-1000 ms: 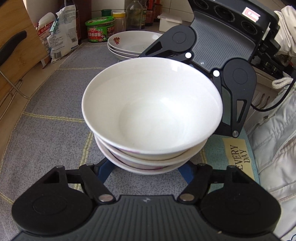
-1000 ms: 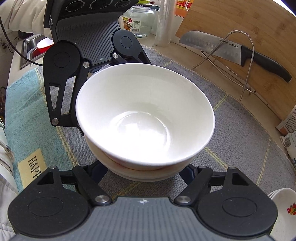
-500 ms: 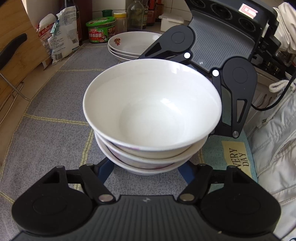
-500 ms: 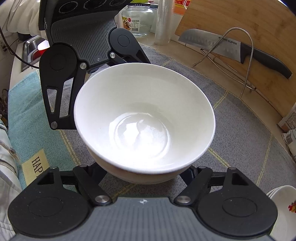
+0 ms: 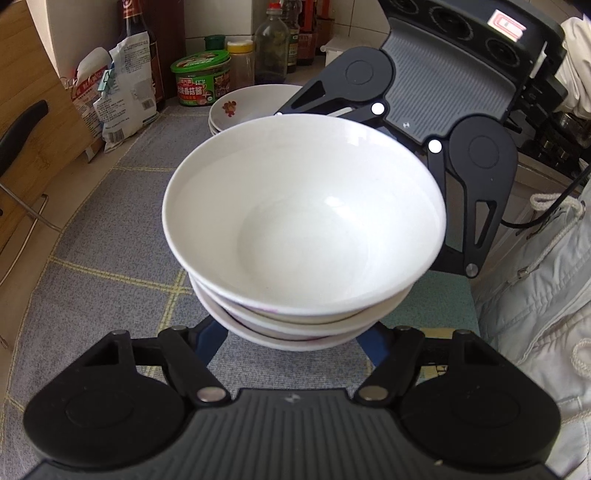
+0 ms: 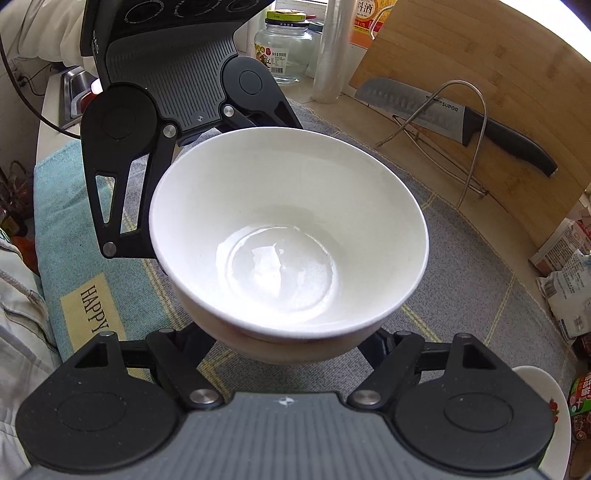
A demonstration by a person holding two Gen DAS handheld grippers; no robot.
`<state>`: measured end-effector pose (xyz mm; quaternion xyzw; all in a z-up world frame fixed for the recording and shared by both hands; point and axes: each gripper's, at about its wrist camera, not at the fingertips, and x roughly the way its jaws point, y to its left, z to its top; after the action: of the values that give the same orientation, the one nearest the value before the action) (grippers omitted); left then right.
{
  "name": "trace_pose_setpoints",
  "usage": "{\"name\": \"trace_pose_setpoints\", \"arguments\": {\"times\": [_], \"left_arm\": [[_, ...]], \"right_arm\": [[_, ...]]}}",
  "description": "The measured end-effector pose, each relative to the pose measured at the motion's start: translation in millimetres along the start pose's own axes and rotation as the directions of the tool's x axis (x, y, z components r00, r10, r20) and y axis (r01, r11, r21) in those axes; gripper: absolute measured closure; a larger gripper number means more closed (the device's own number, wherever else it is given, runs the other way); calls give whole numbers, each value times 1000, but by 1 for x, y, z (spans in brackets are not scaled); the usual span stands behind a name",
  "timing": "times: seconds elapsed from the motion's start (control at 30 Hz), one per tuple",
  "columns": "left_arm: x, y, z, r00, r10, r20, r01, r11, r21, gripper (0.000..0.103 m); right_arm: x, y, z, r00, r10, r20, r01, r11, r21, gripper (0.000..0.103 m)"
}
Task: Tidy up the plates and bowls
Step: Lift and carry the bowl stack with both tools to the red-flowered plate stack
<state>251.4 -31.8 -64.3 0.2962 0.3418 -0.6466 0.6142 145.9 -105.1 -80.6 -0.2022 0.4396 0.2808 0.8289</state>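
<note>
While gripped by both grippers | bowl stack [image 5: 303, 229] above grey mat [image 5: 110, 229]

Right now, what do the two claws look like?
Both look the same: each claw has black arms with round discs and silver screws joined to a ribbed grey body. The left claw has blue fingers. The right claw's body carries a red and white sticker.
</note>
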Motion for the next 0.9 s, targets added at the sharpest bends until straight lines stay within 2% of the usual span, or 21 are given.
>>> {"name": "trace_pose_setpoints", "arguments": {"times": [0.23,0.47,0.9], "left_arm": [[11,-6,30,1000,6,6,-6,1000,21,28],[32,-15,73,1000,2,18,-3,998,64,28],[82,-14,138,998,-39,42,33,990,140,28]], "right_arm": [[-27,-15,-19,1000,-20,10,20,1000,-2,19],[-57,-42,-48,998,-55,19,54,998,19,19],[-88,-95,-94,991,-130,-18,131,989,64,19]]}}
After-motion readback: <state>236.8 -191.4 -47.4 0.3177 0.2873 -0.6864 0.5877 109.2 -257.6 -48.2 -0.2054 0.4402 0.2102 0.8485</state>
